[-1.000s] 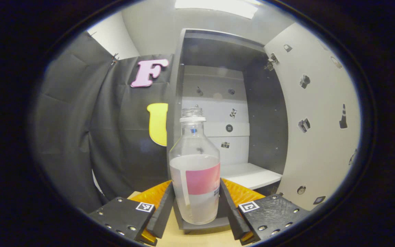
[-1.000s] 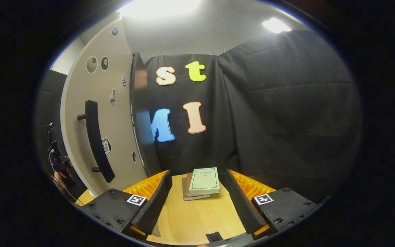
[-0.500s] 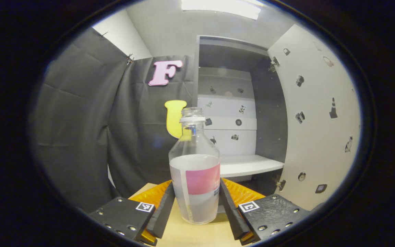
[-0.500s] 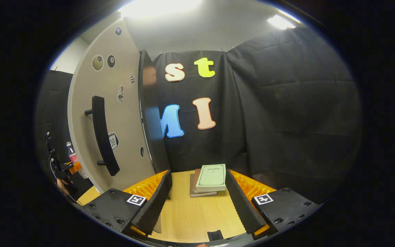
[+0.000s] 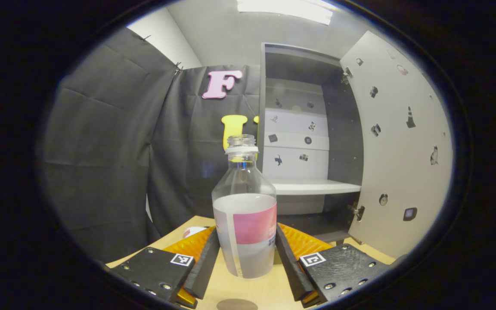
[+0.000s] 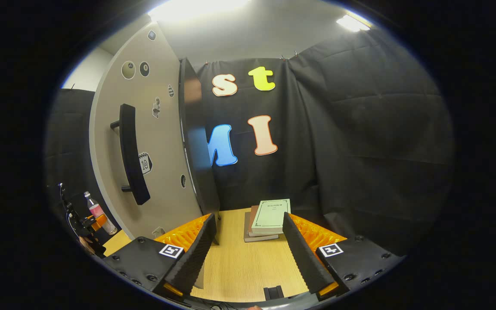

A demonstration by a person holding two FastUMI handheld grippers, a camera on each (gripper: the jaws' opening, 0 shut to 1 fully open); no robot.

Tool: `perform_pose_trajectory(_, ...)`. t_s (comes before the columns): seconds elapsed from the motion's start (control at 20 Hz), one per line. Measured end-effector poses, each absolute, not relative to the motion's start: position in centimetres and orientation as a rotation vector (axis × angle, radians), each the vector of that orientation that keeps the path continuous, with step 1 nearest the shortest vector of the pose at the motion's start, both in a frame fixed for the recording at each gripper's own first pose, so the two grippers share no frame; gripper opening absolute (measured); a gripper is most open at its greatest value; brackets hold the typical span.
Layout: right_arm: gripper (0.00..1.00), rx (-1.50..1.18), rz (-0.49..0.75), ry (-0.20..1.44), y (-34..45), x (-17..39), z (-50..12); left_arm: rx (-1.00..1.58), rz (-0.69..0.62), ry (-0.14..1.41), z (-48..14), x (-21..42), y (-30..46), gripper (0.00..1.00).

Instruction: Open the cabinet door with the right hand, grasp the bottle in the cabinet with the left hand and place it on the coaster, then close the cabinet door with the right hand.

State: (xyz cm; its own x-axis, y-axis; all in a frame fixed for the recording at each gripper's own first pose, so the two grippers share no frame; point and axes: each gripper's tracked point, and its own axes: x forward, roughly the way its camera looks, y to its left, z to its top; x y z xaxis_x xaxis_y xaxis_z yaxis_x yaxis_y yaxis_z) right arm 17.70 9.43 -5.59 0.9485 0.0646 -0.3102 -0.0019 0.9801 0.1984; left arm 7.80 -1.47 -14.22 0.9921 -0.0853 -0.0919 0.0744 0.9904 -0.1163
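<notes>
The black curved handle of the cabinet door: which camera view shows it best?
The right gripper view shows the black curved handle whole, on the outer face of the open beige cabinet door. The left gripper view shows that door's inner face, not the handle.

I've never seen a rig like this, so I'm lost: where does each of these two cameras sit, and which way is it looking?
Left gripper view: rides on the left gripper, looking along its fingers at the bottle they clamp and the open cabinet.
Right gripper view: rides on the right gripper, fingers apart, facing the books and the cabinet door.
Shared: the door, the bottle, the wooden table.
</notes>
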Motion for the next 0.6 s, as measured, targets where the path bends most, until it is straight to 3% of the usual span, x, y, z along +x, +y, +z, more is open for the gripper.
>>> perform_pose_trajectory(0.6,0.98,0.142,0.031,0.344,8.8,17.7,-6.3,-0.095,-0.050,0.288,-27.5,4.9,-1.8,0.72)
